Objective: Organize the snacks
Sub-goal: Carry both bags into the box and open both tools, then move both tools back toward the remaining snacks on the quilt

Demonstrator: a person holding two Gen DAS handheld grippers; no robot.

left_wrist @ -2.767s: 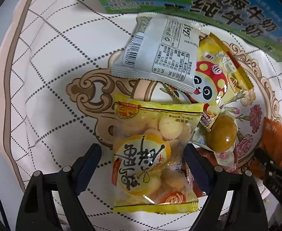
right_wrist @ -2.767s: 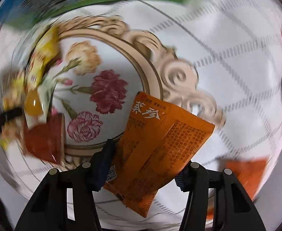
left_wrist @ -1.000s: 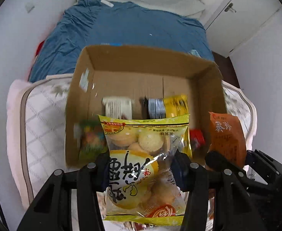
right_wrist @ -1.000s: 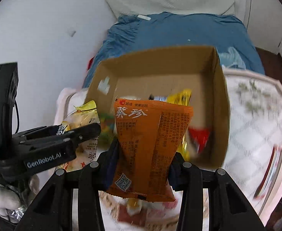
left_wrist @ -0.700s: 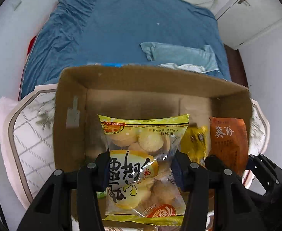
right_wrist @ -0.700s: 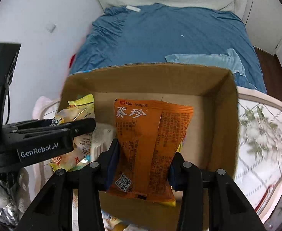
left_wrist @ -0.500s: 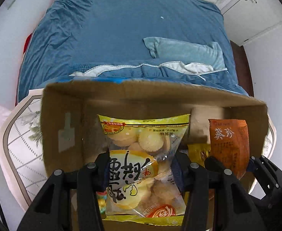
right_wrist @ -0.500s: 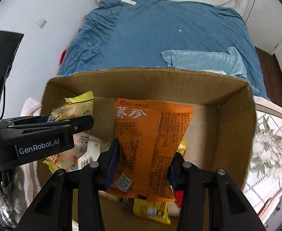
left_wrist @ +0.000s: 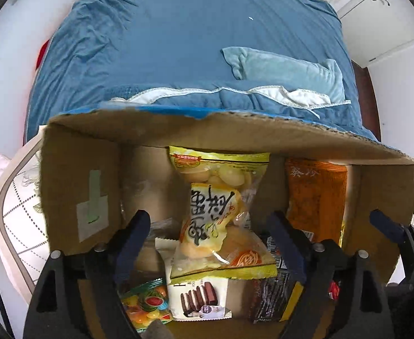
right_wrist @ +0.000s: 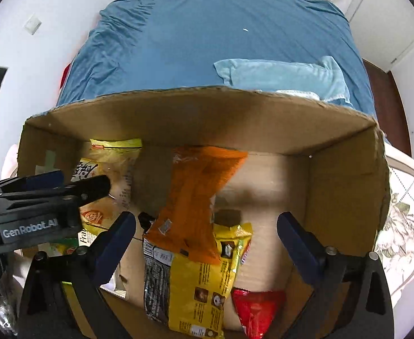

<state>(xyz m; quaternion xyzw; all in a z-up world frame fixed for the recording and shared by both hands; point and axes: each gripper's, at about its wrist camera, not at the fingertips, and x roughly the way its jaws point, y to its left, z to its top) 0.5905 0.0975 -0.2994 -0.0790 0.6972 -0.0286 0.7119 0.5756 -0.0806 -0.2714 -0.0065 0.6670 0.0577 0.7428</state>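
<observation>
Left gripper (left_wrist: 207, 226) points down into an open cardboard box (left_wrist: 80, 175), jaws opening. The yellow biscuit packet (left_wrist: 218, 214) sits between the fingers, clear of both pads, upper end tilted toward the far wall. To its right, the orange packet (left_wrist: 317, 195) leans near the far wall, with the right gripper (left_wrist: 387, 228) partly visible at the right edge. On the box floor nearer the camera lie a fruit-candy bag (left_wrist: 147, 305), a chocolate wafer pack (left_wrist: 198, 296) and a dark yellow-edged wrapper (left_wrist: 274, 296). Beyond the box is a blue bedspread (left_wrist: 178, 42) with a pale blue pillow (left_wrist: 286, 70).
</observation>
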